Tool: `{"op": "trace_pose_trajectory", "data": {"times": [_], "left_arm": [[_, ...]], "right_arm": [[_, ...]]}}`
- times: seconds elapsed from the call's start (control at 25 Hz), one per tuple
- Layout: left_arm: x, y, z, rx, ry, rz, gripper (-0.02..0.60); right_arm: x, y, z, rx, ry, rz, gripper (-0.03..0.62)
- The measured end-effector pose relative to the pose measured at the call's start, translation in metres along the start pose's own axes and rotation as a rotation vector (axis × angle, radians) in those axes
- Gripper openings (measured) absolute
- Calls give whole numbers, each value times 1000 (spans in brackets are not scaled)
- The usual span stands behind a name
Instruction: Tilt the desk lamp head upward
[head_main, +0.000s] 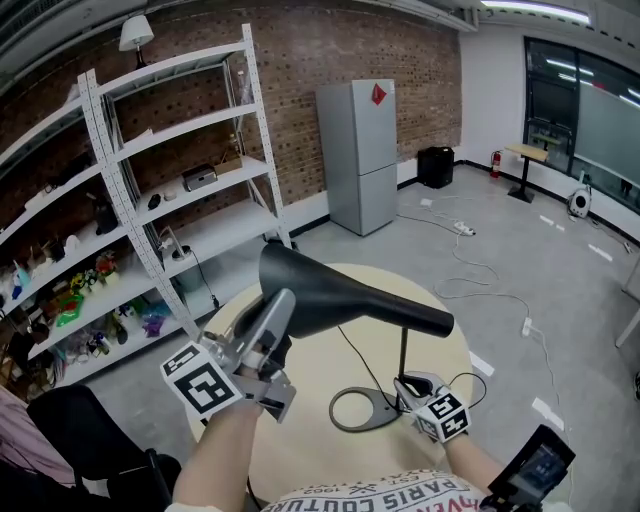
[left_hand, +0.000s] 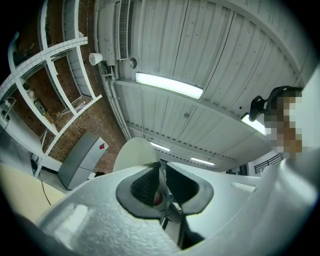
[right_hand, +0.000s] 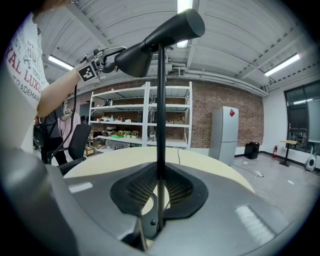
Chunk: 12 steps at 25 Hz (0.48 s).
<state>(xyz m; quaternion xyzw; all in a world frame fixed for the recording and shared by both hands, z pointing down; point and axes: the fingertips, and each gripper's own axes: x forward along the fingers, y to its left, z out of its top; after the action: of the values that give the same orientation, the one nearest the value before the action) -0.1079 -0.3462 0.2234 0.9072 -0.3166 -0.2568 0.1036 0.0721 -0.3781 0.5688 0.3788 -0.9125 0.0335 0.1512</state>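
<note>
Black lamp head (head_main: 340, 295), likely light but stiff-hinged, sits rim-first in the clenched left gripper (head_main: 276, 316), a sound hold for leverage; right gripper (head_main: 406, 386) clamps the thin pole (head_main: 403, 350) low, above the worktop (head_main: 452, 355).

Lab-like workshop, brick wall (head_main: 300, 60), metal shelving (head_main: 170, 190), fridge (head_main: 360, 155)
</note>
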Motion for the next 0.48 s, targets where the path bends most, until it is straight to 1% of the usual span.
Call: {"op": "trace_pose_trajectory", "data": {"times": [0.16,0.36,0.48], "left_arm": [[1,2,0,-26,-13,-25,49],[-2,-1,-1,12,-18,-49,55],[-13,2,-4,-21,-44,-59,67]], "right_arm": [[0,-3,1,11,16,10,41],[1,-5,3,30,51,29,48],[2,-6,4,18,96,31,51]]}}
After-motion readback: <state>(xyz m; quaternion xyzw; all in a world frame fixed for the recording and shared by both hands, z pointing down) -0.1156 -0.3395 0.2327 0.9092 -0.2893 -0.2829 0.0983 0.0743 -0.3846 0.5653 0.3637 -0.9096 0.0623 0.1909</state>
